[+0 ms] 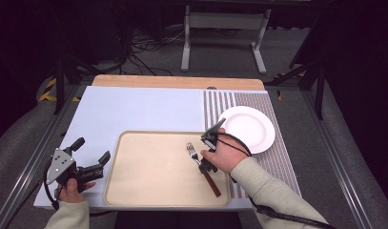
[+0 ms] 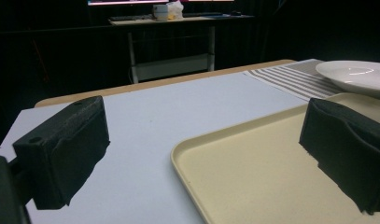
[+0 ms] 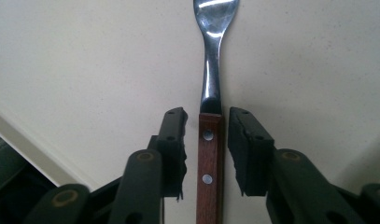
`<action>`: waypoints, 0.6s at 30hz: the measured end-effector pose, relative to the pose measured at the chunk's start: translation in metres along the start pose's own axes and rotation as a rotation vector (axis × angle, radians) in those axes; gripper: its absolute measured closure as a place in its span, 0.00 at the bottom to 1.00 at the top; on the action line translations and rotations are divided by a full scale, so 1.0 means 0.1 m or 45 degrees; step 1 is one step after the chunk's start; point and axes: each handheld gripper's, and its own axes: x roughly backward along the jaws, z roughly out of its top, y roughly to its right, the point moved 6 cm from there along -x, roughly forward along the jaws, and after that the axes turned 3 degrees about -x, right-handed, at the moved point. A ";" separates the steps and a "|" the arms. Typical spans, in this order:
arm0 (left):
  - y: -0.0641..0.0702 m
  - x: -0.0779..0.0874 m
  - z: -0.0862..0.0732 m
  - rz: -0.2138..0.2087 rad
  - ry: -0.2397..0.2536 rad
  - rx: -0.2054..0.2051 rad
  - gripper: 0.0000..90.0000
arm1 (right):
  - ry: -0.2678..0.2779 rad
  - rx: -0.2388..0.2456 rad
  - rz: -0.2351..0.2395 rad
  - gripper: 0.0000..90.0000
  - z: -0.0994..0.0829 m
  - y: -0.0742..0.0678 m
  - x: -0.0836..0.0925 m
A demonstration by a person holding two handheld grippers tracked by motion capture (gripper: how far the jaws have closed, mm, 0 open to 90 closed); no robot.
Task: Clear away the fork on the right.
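A fork [image 1: 201,165] with a brown wooden handle and steel tines lies on the beige tray [image 1: 148,167], toward its right side. My right gripper [image 1: 204,167] points down over the handle's upper end. In the right gripper view the handle of the fork [image 3: 209,154] lies between the two pads, with a narrow gap on each side, so my right gripper [image 3: 207,140] is open and the fork rests on the tray [image 3: 85,70]. My left gripper [image 1: 91,150] is held just left of the tray, open wide and holding nothing [image 2: 206,154].
A white plate [image 1: 246,128] sits on a striped mat [image 1: 277,157] right of the tray, close behind the right hand. A pale blue sheet [image 1: 144,109] covers the table. The tray's near left corner [image 2: 192,154] lies between the left jaws' line of sight.
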 end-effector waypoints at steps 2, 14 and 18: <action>0.00 0.00 0.00 0.000 0.000 0.001 0.02 | 0.018 0.008 0.008 0.71 0.01 0.00 0.02; 0.00 0.00 0.00 -0.001 0.002 0.002 0.02 | 0.350 0.271 0.045 0.27 0.11 -0.12 0.16; 0.00 -0.01 -0.01 -0.003 0.000 0.001 0.02 | 0.413 0.371 0.073 0.23 0.13 -0.16 0.20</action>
